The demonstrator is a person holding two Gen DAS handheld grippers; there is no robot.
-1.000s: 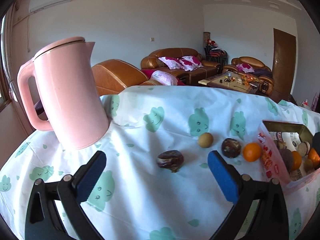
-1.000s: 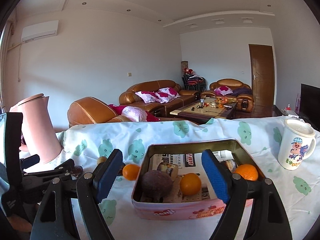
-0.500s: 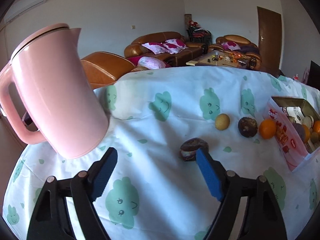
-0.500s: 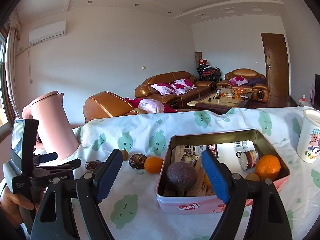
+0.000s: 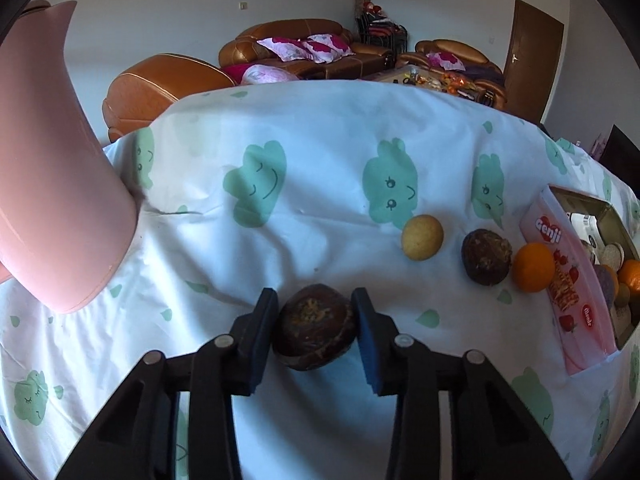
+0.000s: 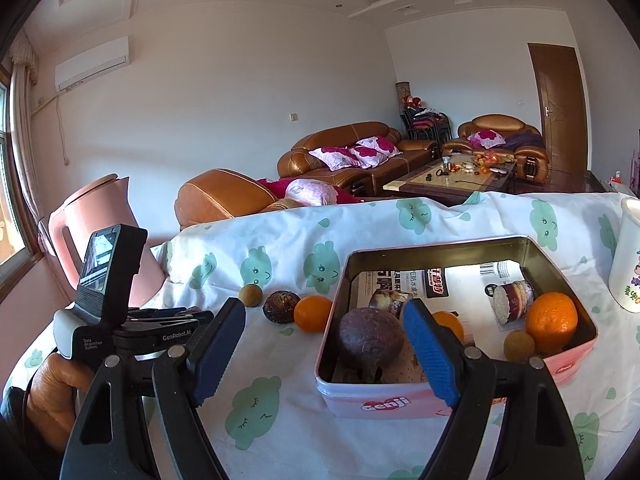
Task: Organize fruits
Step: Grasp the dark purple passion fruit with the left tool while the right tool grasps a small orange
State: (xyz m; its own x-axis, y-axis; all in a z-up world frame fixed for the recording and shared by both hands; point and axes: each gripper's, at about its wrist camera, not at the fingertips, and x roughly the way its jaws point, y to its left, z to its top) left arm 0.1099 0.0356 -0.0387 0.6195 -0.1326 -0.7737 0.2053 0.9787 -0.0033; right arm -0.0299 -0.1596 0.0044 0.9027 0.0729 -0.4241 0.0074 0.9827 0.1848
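Note:
My left gripper [image 5: 315, 334] is shut on a dark brown fruit [image 5: 314, 332], low over the tablecloth [image 5: 320, 168]; both pads touch its sides. To its right lie a yellow fruit [image 5: 422, 237], a second brown fruit [image 5: 486, 256] and an orange [image 5: 534, 267], beside the pink tin box [image 5: 568, 280]. In the right wrist view my right gripper [image 6: 326, 352] is open and empty, in front of the tin [image 6: 452, 400], which holds a dark fruit [image 6: 370, 338], oranges [image 6: 551, 320] and small fruits. The left gripper's body [image 6: 120, 320] shows at the left there.
A pink kettle [image 5: 52, 184] stands at the table's left. A white printed cup [image 6: 630, 264] stands right of the tin. Brown sofas [image 6: 344, 156] and a coffee table lie beyond the table's far edge.
My left gripper moved forward and down onto the dark brown fruit and its jaws closed on it. The right gripper's view shifted slightly; it stays open.

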